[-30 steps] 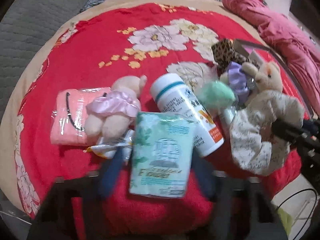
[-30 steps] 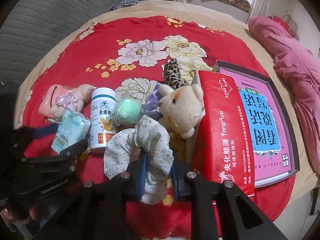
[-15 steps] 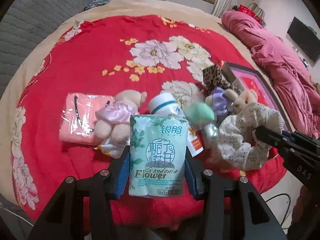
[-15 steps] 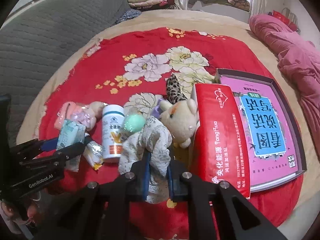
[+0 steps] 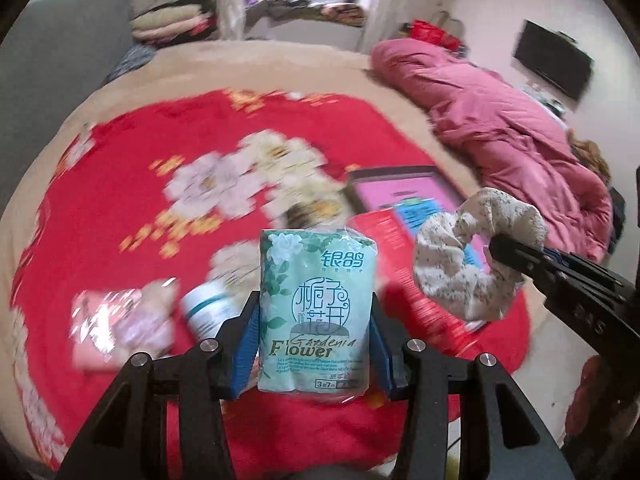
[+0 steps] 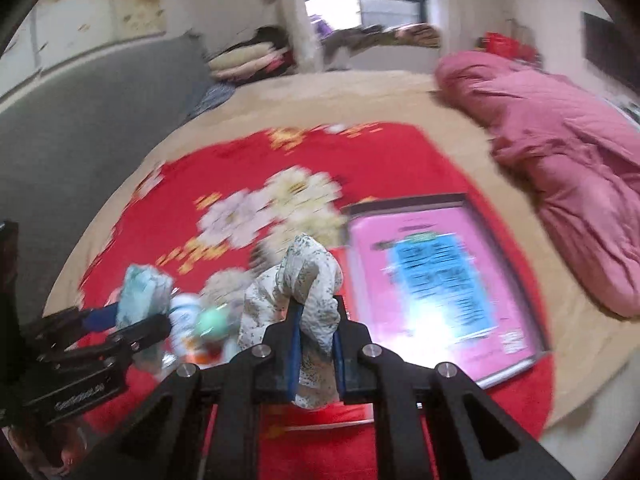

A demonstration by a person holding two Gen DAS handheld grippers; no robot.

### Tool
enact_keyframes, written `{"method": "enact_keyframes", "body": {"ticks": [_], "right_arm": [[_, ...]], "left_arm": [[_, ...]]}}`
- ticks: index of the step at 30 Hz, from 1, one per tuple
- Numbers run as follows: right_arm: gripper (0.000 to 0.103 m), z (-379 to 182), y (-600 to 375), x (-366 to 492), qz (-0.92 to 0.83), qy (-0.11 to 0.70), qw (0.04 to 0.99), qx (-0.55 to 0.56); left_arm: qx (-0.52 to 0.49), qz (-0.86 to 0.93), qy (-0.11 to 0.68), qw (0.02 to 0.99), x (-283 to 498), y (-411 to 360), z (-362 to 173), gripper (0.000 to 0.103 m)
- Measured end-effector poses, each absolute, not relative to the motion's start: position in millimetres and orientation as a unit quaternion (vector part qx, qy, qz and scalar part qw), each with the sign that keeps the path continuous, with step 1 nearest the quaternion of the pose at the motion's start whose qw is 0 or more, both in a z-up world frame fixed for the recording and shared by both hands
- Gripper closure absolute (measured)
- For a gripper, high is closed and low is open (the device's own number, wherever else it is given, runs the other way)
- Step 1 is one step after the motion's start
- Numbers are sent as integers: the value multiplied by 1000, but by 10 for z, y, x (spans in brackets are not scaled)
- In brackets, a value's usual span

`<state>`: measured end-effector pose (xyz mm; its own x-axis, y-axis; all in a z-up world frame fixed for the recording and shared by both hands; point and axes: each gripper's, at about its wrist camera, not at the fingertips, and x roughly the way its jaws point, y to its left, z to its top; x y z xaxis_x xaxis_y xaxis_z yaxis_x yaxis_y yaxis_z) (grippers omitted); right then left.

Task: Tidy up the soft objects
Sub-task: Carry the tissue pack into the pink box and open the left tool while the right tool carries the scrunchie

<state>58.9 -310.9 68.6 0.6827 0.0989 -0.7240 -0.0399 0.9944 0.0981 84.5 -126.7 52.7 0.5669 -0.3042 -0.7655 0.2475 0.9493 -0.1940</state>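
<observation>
My left gripper [image 5: 316, 312] is shut on a green pack of tissues [image 5: 316, 312] and holds it upright above the red floral blanket [image 5: 120, 184]. The pack also shows in the right wrist view [image 6: 142, 294]. My right gripper [image 6: 316, 324] is shut on a floral fabric scrunchie [image 6: 308, 280] and holds it in the air; it also shows in the left wrist view [image 5: 460, 256]. Below lie a pink plush bear [image 5: 148, 320], a white bottle [image 5: 208, 308] and a green ball [image 6: 212, 320], all blurred.
A red tissue box [image 5: 404, 276] stands beside a pink book box [image 6: 436, 280] at the right of the blanket. A pink quilt [image 6: 568, 184] lies at the far right. A grey headboard [image 6: 80, 128] is on the left. Folded bedding is at the back.
Both grippers have risen and tilted up, carrying the tissue pack and the scrunchie away from the pile. The room's back wall and window have come into view.
</observation>
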Motion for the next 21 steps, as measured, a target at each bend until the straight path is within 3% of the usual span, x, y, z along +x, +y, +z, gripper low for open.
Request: {"method": "enact_keyframes", "body": {"ticks": [8,21], "right_arm": [[90,739,-3993,659,-42,393,916,64],[90,399,-4734,705,-91,417,901,77]], "left_arm": [[-6,-215,433,875,990,-2261,648,53],[61,-255,486,834,1190,-3490,136,53]]}}
